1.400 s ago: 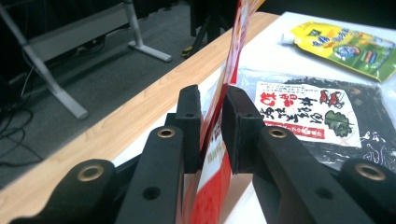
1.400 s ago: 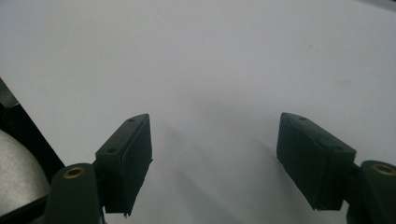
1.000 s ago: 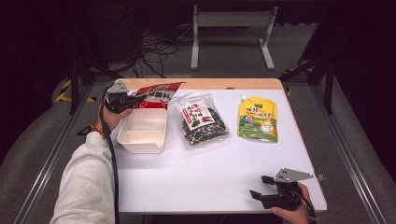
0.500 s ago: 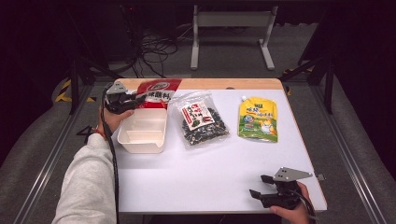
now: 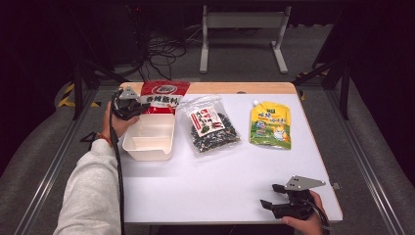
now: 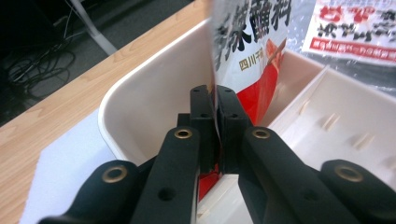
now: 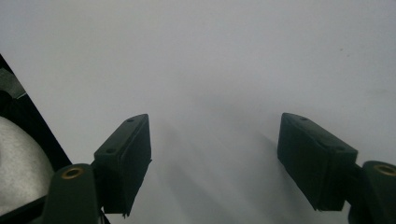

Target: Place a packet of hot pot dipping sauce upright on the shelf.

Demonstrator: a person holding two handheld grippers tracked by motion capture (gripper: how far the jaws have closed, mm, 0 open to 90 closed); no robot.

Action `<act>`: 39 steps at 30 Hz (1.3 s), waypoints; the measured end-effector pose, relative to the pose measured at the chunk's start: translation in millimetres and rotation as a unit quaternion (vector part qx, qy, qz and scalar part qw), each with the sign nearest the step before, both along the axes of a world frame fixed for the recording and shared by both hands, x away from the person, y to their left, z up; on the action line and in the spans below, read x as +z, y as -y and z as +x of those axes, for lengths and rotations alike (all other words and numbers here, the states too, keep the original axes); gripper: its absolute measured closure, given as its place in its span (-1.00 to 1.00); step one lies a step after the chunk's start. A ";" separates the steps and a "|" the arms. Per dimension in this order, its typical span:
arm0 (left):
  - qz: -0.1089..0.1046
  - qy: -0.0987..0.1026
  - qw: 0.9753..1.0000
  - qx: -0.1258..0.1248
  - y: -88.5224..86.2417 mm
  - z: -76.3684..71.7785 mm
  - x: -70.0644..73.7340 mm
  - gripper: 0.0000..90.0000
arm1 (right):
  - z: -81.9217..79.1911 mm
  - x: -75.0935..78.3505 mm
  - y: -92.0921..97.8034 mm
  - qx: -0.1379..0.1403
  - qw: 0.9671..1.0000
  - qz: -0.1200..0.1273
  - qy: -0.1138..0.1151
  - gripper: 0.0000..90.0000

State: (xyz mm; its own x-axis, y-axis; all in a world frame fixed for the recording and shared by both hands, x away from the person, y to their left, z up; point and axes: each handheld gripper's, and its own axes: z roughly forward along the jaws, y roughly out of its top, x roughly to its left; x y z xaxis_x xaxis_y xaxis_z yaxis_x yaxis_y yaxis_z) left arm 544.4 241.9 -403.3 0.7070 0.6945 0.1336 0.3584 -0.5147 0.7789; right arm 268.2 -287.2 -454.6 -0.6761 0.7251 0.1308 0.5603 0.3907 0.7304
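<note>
At the table's near right corner the right gripper [image 5: 281, 198] rests low over the smooth white surface [image 5: 220, 181], its matte black jaws spread wide, unmoved. Farther back, near the left edge, sits a cream plastic divided container [image 5: 149, 140] with rounded corners. The left gripper [image 6: 217, 116] has its jaws pressed together on the glossy red-and-white seasoning packet [image 5: 164, 96], which has tipped more upright at the container's far end since a moment ago. Toward the far edge lie a crinkly clear bag of dark seeds [image 5: 209, 126] and a yellow spouted pouch [image 5: 271, 124].
</note>
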 end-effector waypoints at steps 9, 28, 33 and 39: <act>0.044 -0.024 0.999 0.007 8.6 5.8 -0.1 0.95 | -0.7 0.6 0.2 0.000 1.000 0.000 0.002 -0.42; -0.102 0.036 0.994 0.021 -19.3 -39.8 25.7 0.35 | 8.7 9.0 12.0 -0.029 0.999 0.007 0.032 -0.26; -0.108 0.063 0.992 0.020 -20.2 -73.0 32.1 0.18 | 16.1 13.9 18.1 -0.037 0.998 0.010 0.046 -0.17; -0.117 0.077 0.990 0.011 -19.6 -113.1 30.0 -0.01 | 30.4 19.5 28.0 -0.049 0.996 0.018 0.066 0.01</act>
State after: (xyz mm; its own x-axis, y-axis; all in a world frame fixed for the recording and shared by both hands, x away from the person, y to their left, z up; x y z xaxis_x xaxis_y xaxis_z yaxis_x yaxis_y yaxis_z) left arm 431.2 261.5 -373.3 0.6749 0.7344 0.0723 0.2357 -0.3073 0.9219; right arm 298.6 -315.1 -435.1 -0.6159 0.7845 0.0724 0.4924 0.3116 0.8127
